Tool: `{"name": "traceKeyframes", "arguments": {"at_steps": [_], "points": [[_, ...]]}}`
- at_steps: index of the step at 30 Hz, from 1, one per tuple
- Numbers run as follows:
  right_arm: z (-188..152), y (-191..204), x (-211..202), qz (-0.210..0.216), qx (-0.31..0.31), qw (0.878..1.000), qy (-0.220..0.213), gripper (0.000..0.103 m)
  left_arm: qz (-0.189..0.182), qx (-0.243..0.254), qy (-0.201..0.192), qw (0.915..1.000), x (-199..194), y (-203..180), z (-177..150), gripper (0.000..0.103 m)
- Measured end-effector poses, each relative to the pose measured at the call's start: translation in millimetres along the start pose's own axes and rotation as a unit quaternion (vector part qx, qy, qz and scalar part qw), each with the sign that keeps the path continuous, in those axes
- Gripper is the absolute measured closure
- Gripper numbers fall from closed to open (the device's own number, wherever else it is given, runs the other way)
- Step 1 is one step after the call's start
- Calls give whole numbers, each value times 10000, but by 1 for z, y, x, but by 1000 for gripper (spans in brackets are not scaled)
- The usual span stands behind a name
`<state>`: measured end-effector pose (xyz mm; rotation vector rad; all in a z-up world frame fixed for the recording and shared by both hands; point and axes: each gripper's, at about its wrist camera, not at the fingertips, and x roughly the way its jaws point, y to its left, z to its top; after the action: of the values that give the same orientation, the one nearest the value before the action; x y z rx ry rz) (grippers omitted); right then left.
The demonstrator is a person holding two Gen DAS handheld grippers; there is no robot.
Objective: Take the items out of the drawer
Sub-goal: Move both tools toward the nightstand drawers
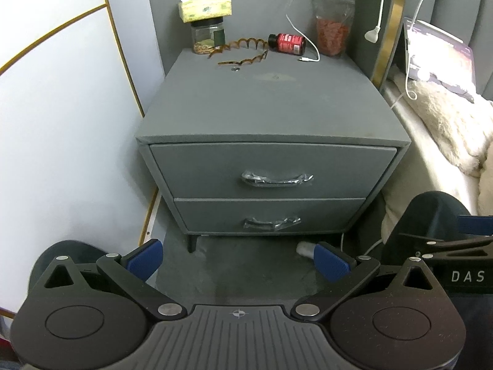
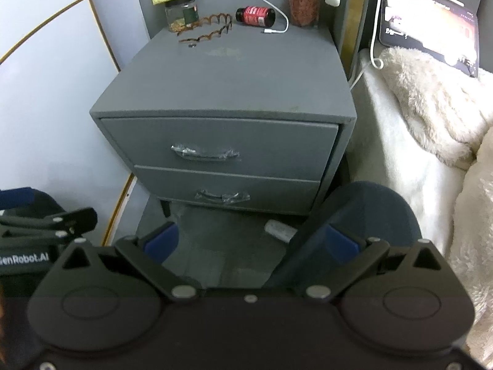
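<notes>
A grey nightstand stands ahead with two drawers, both closed. The top drawer and the bottom drawer each carry a metal handle still wrapped in plastic, the top handle. My left gripper hovers low over the floor in front of the nightstand, open and empty. My right gripper is also open and empty, a bit further right. What lies inside the drawers is hidden.
On the nightstand top sit a tissue box on a jar, a brown hair comb, a red-labelled bottle, a pouch and a white cable. A bed with fluffy blanket is right; a white wall panel left. A white tube lies on the floor.
</notes>
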<state>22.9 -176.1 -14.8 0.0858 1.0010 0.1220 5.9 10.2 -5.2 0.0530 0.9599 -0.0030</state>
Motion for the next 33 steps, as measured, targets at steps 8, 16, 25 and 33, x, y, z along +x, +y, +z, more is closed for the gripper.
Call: {"name": "traceKeyframes", "arguments": {"at_steps": [8, 16, 25, 33], "points": [[-1, 3, 1, 68, 17, 10000, 12, 0, 11, -39, 33, 10000, 2, 1, 0, 0], [-3, 5, -2, 55, -4, 10000, 0, 0, 35, -20, -12, 10000, -2, -1, -1, 0], [-2, 6, -2, 57, -33, 10000, 21, 0, 64, -40, -19, 10000, -3, 0, 1, 0], [-1, 5, -1, 53, -35, 10000, 34, 0, 63, -33, -29, 10000, -3, 2, 1, 0]]}}
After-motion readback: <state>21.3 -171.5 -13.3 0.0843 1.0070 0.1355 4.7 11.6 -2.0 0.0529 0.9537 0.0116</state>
